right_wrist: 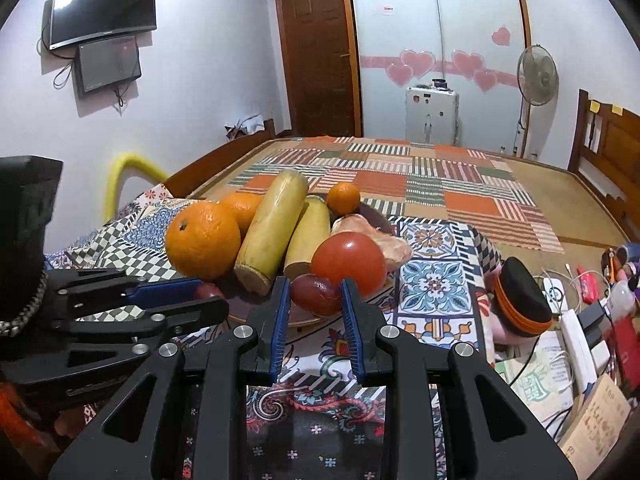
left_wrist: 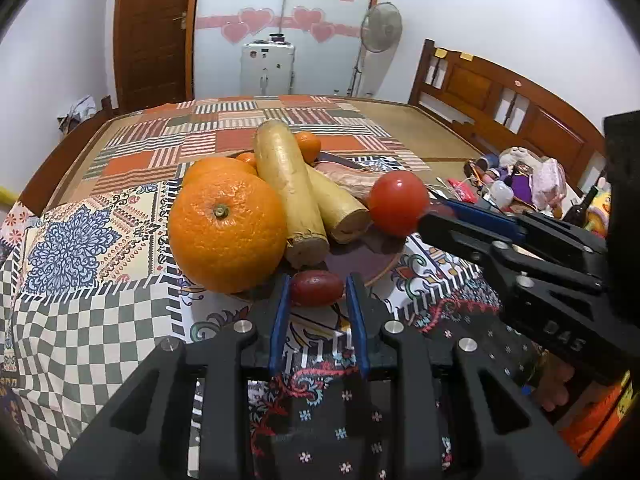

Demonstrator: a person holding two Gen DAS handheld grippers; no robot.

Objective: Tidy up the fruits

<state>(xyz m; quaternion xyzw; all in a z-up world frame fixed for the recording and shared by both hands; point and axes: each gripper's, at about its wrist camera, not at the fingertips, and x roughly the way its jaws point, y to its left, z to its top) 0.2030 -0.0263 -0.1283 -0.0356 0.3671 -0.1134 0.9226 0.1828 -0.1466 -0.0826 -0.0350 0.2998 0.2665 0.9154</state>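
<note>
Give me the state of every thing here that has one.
Left gripper: fingers flank a dark fruit, grip unclear.
Right gripper: fingers flank a second dark fruit, grip unclear.
Plate: loaded with produce.
Big orange: whole, unpeeled.
Tomato: whole.
Door: shut.
TV: screen dark.
Fan: cannot tell if running.

Both fisheye views sat low and close over the bed (left_wrist: 120, 208), looking along their own fingers toward the far door. The left wrist view faced the fruit plate (left_wrist: 360, 264) from its left, the right wrist view from its right; both shared that plate (right_wrist: 304, 318) and each caught the other hand-held gripper.
</note>
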